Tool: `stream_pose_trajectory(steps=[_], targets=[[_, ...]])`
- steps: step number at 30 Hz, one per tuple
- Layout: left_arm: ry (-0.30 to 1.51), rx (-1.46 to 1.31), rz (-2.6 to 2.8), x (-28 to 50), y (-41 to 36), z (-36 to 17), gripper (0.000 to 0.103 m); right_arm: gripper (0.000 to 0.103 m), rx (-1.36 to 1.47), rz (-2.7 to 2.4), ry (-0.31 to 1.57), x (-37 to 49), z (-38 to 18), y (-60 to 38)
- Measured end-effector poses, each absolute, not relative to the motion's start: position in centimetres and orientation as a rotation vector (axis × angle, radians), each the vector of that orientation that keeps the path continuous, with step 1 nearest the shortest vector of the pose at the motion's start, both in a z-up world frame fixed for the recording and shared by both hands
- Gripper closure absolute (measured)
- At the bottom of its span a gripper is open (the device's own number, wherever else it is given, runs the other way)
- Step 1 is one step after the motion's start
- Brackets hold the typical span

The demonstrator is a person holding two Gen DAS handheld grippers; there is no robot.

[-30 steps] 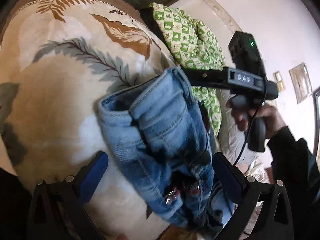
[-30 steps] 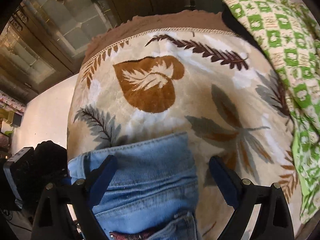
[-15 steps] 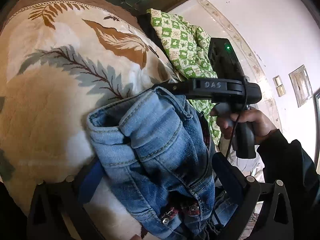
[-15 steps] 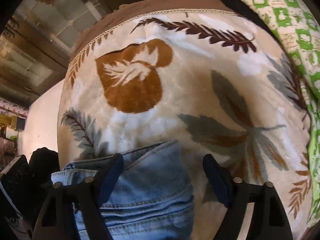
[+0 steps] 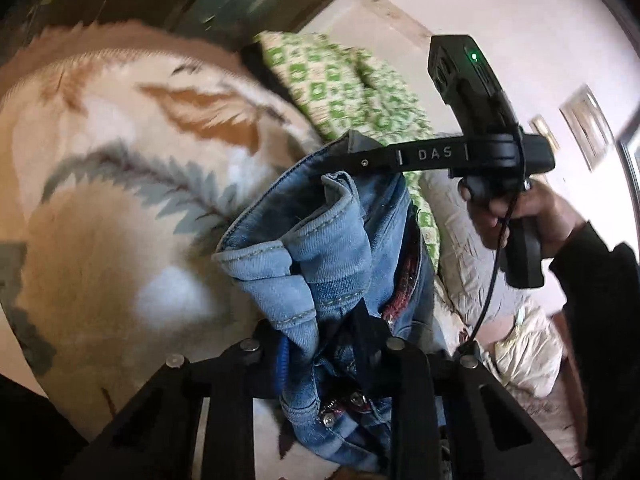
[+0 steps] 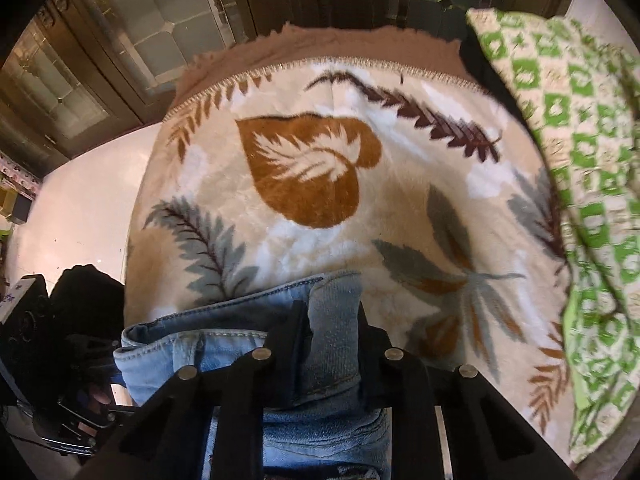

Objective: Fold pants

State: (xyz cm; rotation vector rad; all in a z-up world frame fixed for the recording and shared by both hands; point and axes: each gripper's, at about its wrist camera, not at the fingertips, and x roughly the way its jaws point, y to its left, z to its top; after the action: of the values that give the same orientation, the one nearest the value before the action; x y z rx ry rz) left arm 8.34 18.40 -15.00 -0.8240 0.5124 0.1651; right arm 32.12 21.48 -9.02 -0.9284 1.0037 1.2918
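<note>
Both grippers' fingers (image 6: 334, 332) now closed, clamping jeans (image 5: 332, 248)

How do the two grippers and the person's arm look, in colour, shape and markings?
Both grippers, the left gripper and the right gripper, are black frames with silver bolts; one finger shows a blue pad. The right one carries white "DAS" lettering, a green light and a black cable. The sleeve is dark.
</note>
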Motion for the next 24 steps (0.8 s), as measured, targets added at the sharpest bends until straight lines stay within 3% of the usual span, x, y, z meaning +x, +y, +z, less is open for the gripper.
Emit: stream_pose_trajectory(steps=[13, 19, 24], targets=[[0.469, -0.351, 0.065, 8.3, 8.3, -6.7, 0.078, 0.082, -0.622, 1.131, 0.786, 30.1, 1.0, 4.5], [0.487, -0.185, -0.003, 8.6, 2.6, -5.7, 0.079, 0.082, -0.376, 1.063, 0.758, 30.4, 0.6, -5.0], [0.526, -0.01, -0.089, 8.8, -3.5, -6.9, 0.08, 0.082, -0.162, 0.97, 0.791, 30.9, -3.2, -13.1]])
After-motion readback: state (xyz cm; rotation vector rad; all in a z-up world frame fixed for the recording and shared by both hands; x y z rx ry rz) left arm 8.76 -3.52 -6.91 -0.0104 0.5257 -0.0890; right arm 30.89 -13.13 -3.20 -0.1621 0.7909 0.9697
